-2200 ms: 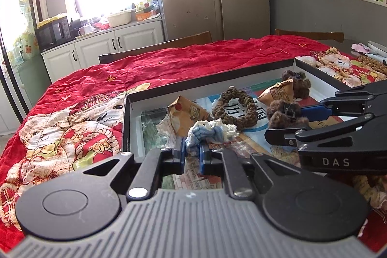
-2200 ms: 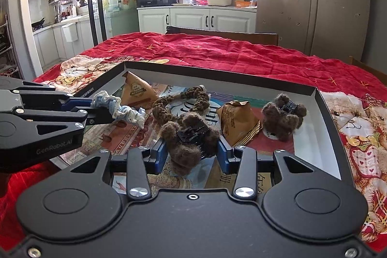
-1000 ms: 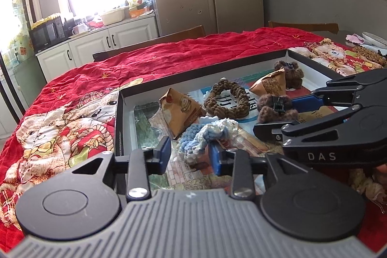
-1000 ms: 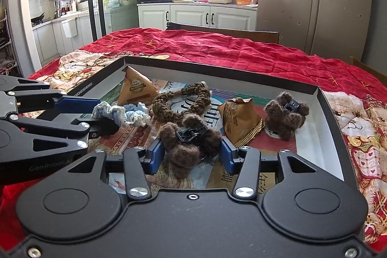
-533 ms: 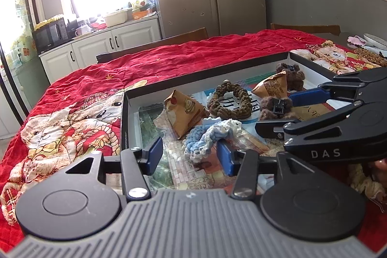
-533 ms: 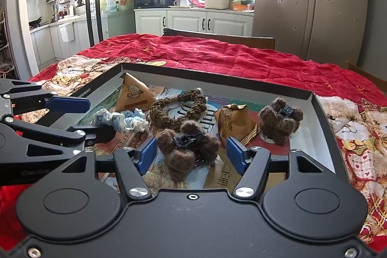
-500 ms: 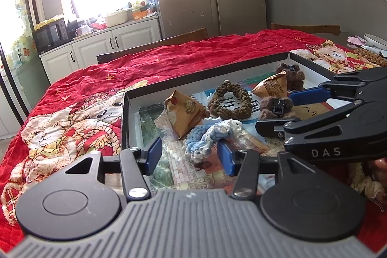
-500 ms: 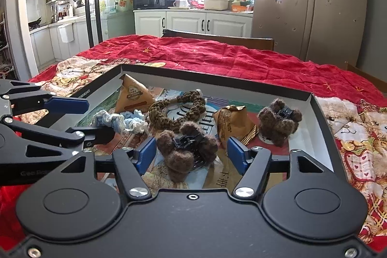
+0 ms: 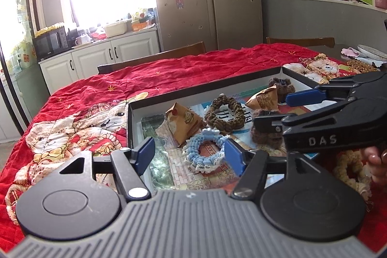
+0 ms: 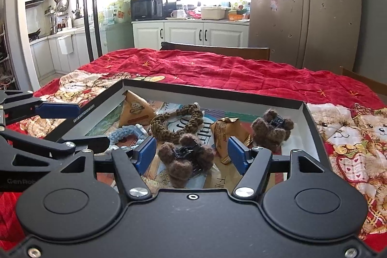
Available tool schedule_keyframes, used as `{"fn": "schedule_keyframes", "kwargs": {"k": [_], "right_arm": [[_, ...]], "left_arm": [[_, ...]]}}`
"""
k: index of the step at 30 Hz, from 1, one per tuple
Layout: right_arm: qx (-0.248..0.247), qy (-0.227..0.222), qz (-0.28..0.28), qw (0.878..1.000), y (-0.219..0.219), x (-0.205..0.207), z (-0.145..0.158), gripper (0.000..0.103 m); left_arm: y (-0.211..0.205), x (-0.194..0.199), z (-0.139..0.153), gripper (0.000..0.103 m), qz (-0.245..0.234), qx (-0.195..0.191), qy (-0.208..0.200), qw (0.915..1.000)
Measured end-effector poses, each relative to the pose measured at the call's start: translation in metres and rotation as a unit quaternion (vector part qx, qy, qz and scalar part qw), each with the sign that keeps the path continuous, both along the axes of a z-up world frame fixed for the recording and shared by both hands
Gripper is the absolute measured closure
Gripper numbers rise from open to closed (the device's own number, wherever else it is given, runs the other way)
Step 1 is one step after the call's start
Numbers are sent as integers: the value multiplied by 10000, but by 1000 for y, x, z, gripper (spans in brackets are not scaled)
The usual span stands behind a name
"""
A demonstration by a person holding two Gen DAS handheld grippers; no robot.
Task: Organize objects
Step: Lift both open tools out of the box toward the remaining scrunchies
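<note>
**Left wrist view: both items released in the tray, snag risk on pulling away**

I see my left gripper (image 9: 189,156) with fingers still spreading around the blue scrunchie (image 9: 205,152), which lies on the floor of the tray (image 9: 205,86), just left of the right pad. To its right, my right gripper (image 10: 192,154) stands spread around the brown fuzzy clip (image 10: 186,158), touching neither pad. If I withdraw carelessly, a pad could catch the yarn and drag either item out.
</note>
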State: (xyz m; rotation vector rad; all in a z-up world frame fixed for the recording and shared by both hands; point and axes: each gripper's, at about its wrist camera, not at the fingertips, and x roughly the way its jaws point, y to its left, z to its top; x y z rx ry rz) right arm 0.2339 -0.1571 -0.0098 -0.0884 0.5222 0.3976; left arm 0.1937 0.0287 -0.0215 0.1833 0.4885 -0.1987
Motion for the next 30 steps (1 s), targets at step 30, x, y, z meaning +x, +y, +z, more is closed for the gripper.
{"fn": "schedule_keyframes", "kwargs": {"k": [30], "right_arm": [[422, -700, -77, 9966, -51, -80, 68, 39]], "left_arm": [[-22, -69, 41, 26, -697, 60, -906, 9934]]}}
